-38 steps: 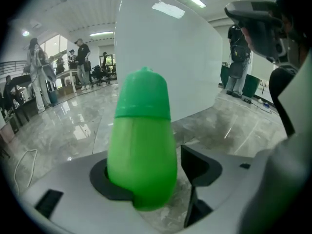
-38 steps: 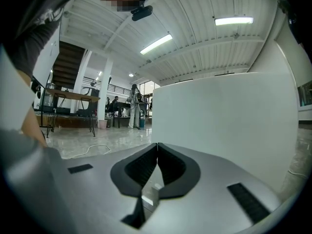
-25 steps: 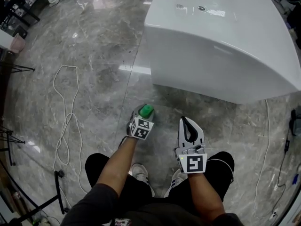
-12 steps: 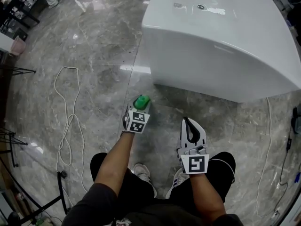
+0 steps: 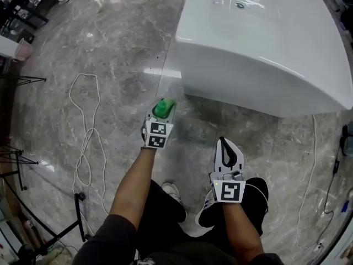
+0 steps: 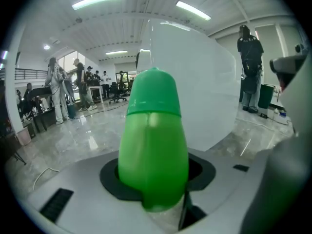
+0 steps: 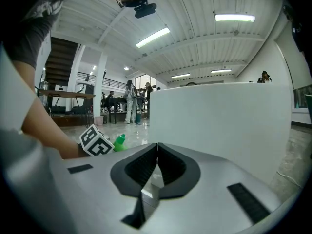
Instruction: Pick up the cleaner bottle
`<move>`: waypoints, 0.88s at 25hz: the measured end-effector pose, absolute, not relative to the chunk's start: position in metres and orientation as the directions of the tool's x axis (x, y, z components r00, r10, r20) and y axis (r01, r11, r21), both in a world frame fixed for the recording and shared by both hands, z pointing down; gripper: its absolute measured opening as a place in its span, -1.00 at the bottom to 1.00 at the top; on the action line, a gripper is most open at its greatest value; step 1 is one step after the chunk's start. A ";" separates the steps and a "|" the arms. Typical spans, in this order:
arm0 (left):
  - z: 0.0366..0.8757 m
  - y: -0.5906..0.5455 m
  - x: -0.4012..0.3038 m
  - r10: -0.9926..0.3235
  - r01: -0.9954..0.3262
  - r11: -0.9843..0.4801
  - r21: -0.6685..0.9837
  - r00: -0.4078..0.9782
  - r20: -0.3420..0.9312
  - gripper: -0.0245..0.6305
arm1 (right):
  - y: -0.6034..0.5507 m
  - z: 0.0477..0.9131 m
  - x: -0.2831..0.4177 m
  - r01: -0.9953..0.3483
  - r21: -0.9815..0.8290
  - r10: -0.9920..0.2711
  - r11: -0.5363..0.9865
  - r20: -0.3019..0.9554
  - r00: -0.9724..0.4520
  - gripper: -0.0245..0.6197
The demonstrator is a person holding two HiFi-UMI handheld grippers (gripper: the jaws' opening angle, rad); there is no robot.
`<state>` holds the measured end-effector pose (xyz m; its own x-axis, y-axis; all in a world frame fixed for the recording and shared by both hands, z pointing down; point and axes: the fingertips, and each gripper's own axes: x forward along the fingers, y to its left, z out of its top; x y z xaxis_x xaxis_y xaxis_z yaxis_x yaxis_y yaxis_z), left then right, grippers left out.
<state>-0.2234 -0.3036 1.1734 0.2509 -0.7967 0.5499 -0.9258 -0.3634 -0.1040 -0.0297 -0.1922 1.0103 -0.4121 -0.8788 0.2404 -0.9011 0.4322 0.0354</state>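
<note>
The cleaner bottle [image 5: 164, 108] shows its green cap just past my left gripper [image 5: 160, 117], which is shut on the bottle's neck and holds it off the floor. In the left gripper view the green cap [image 6: 153, 145] fills the middle, clamped between the jaws, with the white tub wall behind. From the right gripper view the same cap [image 7: 119, 142] peeks out beside the left gripper's marker cube [image 7: 95, 141]. My right gripper [image 5: 226, 148] hangs lower right, jaws shut with nothing between them [image 7: 157, 165].
A large white bathtub [image 5: 265, 48] stands ahead on the grey marble floor. A white cable [image 5: 83, 142] loops on the floor at left, near black stand legs [image 5: 16, 164]. My legs and shoes [image 5: 174, 192] are below the grippers. People stand far off.
My left gripper has risen with the bottle and moved forward toward the tub. The right gripper has lifted only slightly.
</note>
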 end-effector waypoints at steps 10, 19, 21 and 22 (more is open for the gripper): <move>0.934 -0.255 -0.197 -0.844 -0.947 -0.322 -0.001 0.287 0.453 -0.35 | -0.177 0.831 -0.024 -0.905 0.026 -0.871 0.424 0.285 -0.400 -0.87; 0.689 -0.163 -0.183 -0.839 -0.956 -0.290 0.046 0.277 0.468 -0.35 | -0.144 0.614 -0.010 -0.935 0.036 -0.900 0.352 0.287 -0.327 -0.87; 0.639 -0.156 -0.177 -0.836 -0.954 -0.298 0.031 0.277 0.474 -0.35 | -0.141 0.569 -0.004 -0.939 0.050 -0.905 0.340 0.290 -0.312 -0.87; 0.615 -0.156 -0.173 -0.837 -0.951 -0.307 0.024 0.282 0.468 -0.35 | -0.141 0.549 0.000 -0.942 0.062 -0.908 0.331 0.292 -0.300 -0.87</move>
<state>-0.1733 -0.1558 0.6148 0.2823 -0.8374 0.4680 -0.9513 -0.3074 0.0236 0.0003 -0.1405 0.5493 -0.3002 -0.9079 0.2925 -0.9415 0.3313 0.0619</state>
